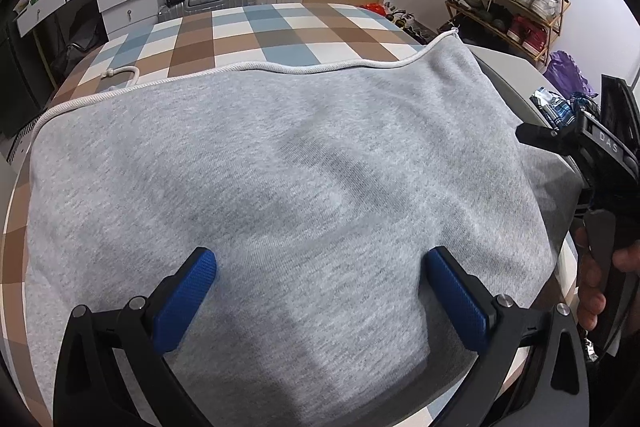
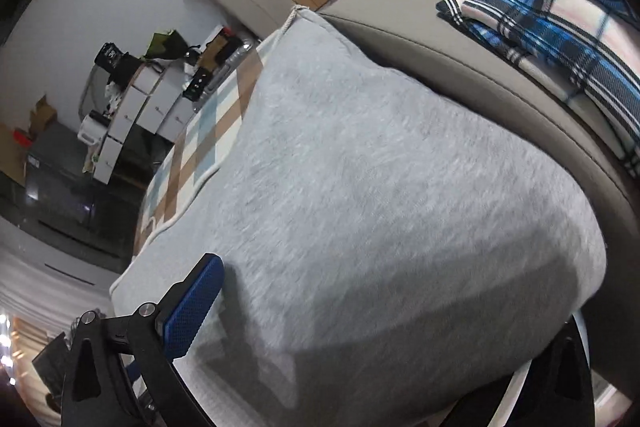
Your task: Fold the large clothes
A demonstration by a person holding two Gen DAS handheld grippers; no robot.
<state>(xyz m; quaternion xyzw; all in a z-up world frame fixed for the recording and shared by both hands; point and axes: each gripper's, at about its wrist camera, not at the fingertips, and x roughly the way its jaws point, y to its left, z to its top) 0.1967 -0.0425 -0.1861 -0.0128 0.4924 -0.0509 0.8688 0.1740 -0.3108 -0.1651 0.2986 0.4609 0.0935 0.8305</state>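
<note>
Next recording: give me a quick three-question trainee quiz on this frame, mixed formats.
1. True or false: the left claw is clamped on the grey garment.
2. Multiple choice: what runs along the garment's far edge in the left wrist view? A) a zipper B) a white cord C) a row of buttons
3. Short answer: what lies on the beige surface to the right of the garment in the right wrist view?

Key
1. False: its jaws stand wide apart over the cloth, gripping nothing.
2. B
3. A blue plaid cloth, seemingly folded.
</note>
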